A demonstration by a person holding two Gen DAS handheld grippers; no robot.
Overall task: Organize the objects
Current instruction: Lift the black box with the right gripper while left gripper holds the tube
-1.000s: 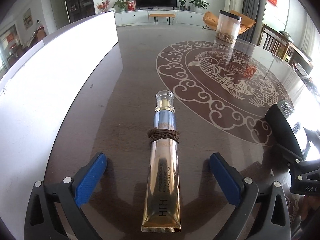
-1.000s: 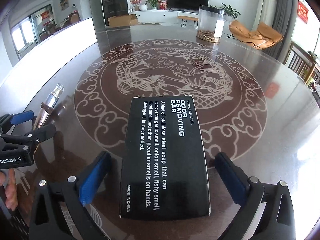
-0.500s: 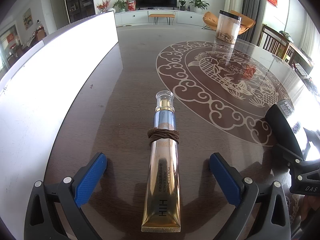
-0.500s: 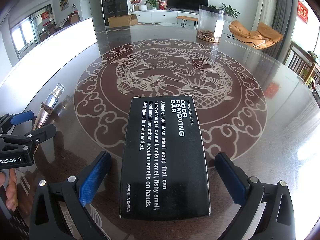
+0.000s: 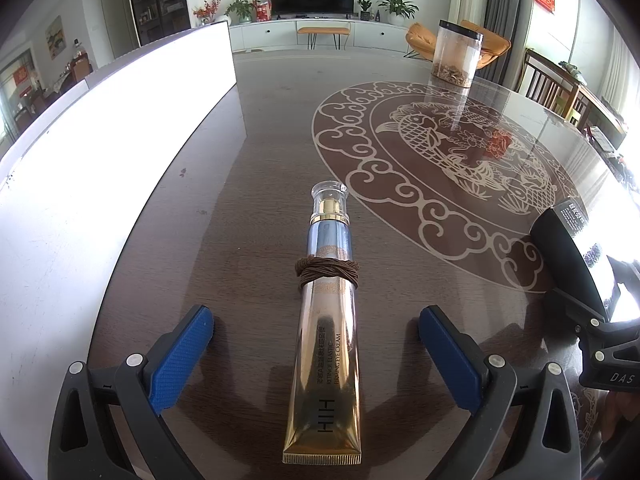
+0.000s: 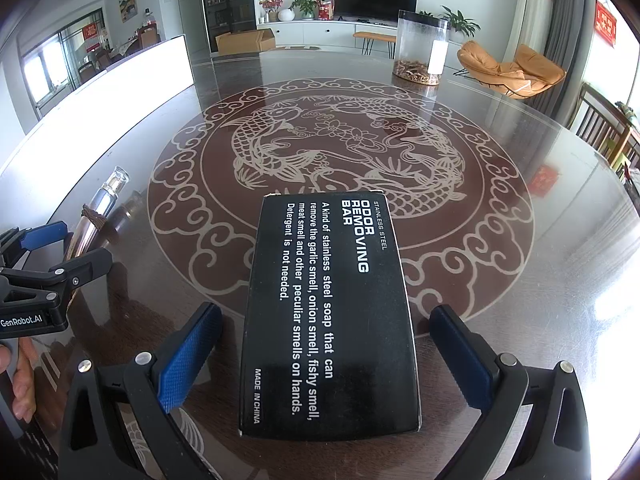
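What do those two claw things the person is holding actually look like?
Both look alike. The left claw and the right claw each have two black plastic fingers built as open triangular frames with silver screws. Each finger ends in a flat, textured blue pad. White lettering on the bodies reads "GenRobot.AI" on the left one and "DAS" on the right one. No cables or sleeves show.

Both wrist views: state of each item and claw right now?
Eye cream tube: lying flat, clear cap on, brown cord wrapped round it.
Odor removing bar box: lying flat, closed.
Clear jar: upright, lidded.
Left claw: open, straddling tube, not touching.
Right claw: open, straddling box, not touching.
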